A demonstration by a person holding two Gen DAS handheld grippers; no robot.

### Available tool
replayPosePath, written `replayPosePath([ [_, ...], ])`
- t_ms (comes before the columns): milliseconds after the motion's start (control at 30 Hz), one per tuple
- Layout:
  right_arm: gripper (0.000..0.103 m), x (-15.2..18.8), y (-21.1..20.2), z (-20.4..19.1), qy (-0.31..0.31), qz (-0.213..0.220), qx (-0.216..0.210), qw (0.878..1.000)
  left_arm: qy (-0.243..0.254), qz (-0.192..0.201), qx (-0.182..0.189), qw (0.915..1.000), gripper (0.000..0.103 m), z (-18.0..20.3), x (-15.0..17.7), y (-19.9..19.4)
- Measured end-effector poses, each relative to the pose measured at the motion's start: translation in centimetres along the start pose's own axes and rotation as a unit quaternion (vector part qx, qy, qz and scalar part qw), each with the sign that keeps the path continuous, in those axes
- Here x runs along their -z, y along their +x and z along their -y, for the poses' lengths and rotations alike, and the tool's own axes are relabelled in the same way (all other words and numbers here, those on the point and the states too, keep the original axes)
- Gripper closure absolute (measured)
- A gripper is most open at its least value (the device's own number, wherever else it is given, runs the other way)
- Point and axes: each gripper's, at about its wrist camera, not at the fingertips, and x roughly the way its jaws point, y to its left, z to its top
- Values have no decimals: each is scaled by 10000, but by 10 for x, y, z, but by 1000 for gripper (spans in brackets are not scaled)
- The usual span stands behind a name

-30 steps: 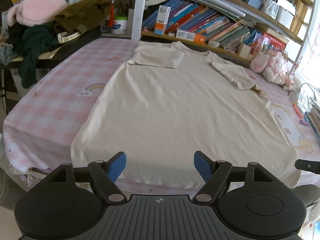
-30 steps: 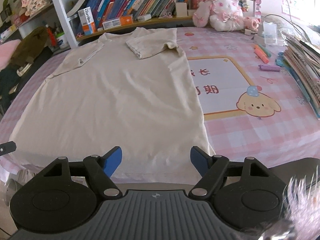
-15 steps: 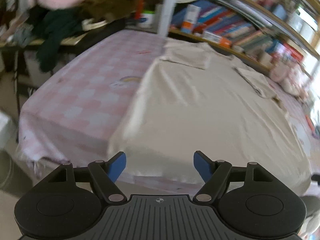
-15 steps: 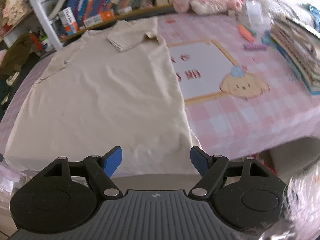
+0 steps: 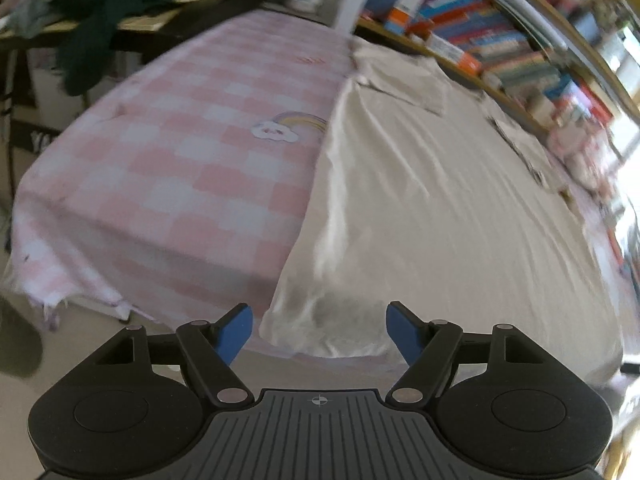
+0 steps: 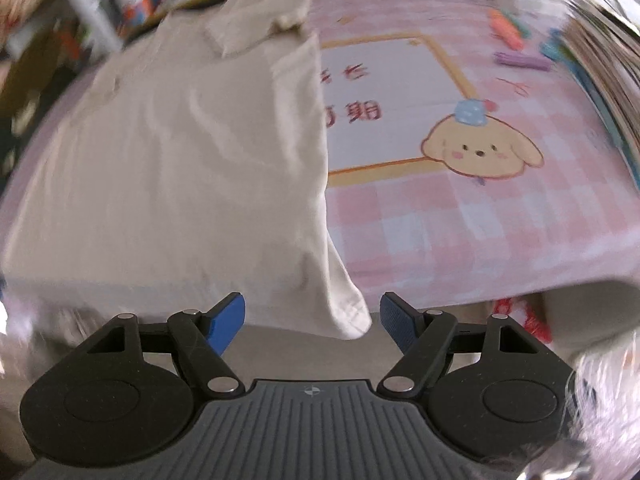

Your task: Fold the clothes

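Nearby, books (image 5: 472, 36) flank the shirt (image 5: 420, 200).

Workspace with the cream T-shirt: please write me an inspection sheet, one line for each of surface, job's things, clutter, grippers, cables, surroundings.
Surface: table under a pink checked cloth with a rainbow print and a puppy print.
Job's things: cream T-shirt spread flat, both sleeves folded inward, hem hanging over the near edge.
Clutter: pens and a stack of books on the cloth's right side.
Grippers: left gripper open at the hem's left corner; right gripper open at the hem's right corner; neither pinches cloth yet.
Cables: nothing seen.
Surroundings: bookshelf behind the table, dark clothes pile at the far left; both blurred.
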Motion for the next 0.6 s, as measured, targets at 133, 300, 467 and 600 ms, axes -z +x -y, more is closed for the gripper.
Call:
replayPosePath([
  [133, 38, -4, 14, 1, -390, -328, -5, 9987, 433, -183, 180, 9987, 28, -2, -3, 10],
  [300, 50, -13, 31, 4, -385, -578, -134, 9975, 811, -376, 278, 9956, 28, -1, -7, 21],
  [467, 67, -17, 37, 5, -214, -749, -181, 9968, 748, -478, 325, 9955, 49, -6, -4, 30],
  [600, 86, -18, 35, 11, 8, -750, -314, 9967, 658, -560, 583, 9946, 85, 0, -3, 33],
])
